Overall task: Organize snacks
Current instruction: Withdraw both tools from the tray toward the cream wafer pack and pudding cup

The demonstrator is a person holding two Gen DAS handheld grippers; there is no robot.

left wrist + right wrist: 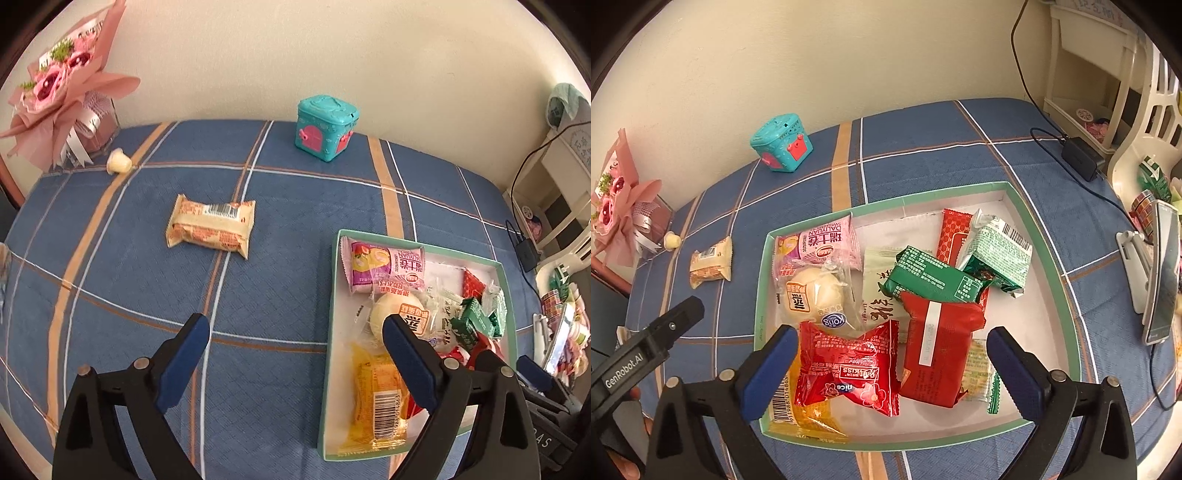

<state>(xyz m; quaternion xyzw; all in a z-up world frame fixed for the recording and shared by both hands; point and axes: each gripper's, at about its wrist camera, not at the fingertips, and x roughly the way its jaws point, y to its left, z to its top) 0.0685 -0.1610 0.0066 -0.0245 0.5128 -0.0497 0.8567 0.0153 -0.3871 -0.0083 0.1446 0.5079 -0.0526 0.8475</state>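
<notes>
I see a plain cream wall (332, 55) behind a surface spread with a blue plaid cloth (295, 206), a pink paper bouquet (62, 88) in the far left corner, and cream shelving (1093, 85) standing to the right in soft, even light.

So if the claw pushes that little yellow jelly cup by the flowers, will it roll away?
Probably. The jelly cup lies on its side on the blue cloth, so a push could send it rolling, likely in a curve since it looks tapered. It seems small and light. Its smooth plastic may slip in a pinch.
</notes>
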